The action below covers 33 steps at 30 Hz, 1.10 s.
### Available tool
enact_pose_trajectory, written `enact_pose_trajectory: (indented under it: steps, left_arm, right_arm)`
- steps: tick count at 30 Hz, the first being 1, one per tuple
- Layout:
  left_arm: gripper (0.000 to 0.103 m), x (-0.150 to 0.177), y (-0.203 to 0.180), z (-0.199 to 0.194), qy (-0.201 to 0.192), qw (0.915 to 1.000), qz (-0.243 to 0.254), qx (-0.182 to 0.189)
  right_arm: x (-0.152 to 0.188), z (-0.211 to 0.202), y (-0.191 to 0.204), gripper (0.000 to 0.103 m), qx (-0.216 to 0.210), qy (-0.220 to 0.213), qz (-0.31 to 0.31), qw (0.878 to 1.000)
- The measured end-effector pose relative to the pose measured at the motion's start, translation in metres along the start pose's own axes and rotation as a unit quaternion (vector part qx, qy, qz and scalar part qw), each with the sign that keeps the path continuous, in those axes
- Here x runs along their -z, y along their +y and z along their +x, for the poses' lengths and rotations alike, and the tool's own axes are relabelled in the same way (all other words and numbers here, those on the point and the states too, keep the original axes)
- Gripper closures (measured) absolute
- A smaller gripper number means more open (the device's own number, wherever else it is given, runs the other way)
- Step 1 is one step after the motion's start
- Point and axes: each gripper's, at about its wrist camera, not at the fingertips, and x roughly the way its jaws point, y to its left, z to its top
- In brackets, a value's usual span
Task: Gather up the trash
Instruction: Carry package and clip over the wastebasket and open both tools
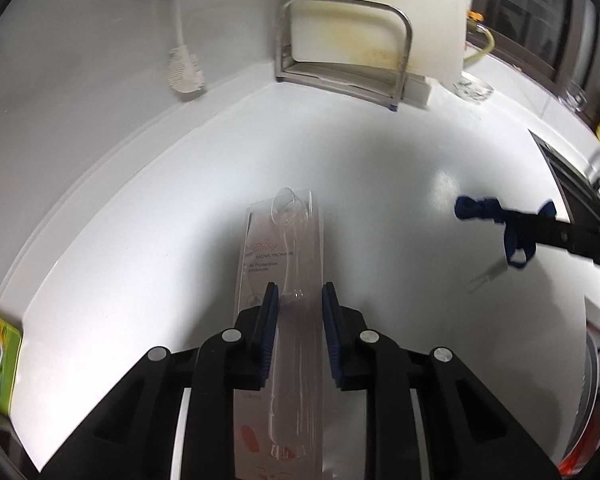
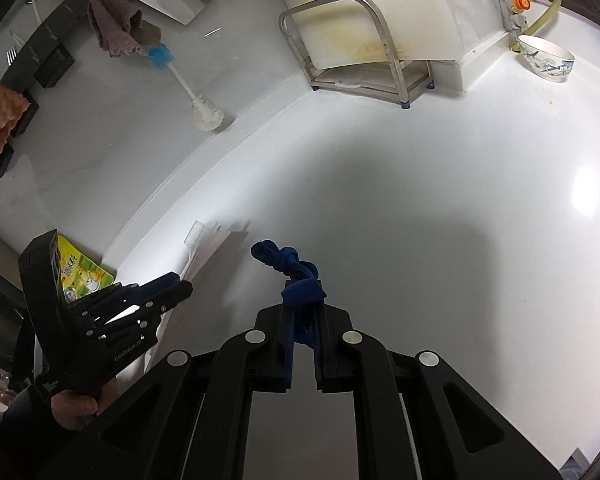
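My left gripper [image 1: 299, 296] is shut on a clear plastic toothbrush package [image 1: 284, 248], which sticks out forward above the white counter [image 1: 380, 184]. It also shows in the right wrist view [image 2: 204, 240], held by the left gripper [image 2: 182, 282]. My right gripper [image 2: 303, 292] is shut on a knotted dark blue cloth strip [image 2: 288, 264] that pokes out past the fingertips. The same strip [image 1: 496, 216] shows at the right in the left wrist view. A small clear plastic piece [image 1: 485, 278] lies on the counter under it.
A metal rack [image 1: 340, 48] with a white cutting board stands at the back wall. A bottle brush [image 2: 202, 108] hangs on the wall. A patterned bowl [image 2: 546, 58] sits back right. A green and yellow packet [image 2: 82, 272] lies at the left. A sink edge [image 1: 572, 184] is on the right.
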Motion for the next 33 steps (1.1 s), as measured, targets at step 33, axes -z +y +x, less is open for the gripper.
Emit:
enact_pose_trajectory:
  steps: [33]
  left_arm:
    - [0.081, 0.059, -0.159, -0.108, -0.010, 0.9957, -0.075, -0.054]
  right_arm:
    - [0.090, -0.149, -0.067, 0.095, -0.029, -0.006, -0.015, 0.999]
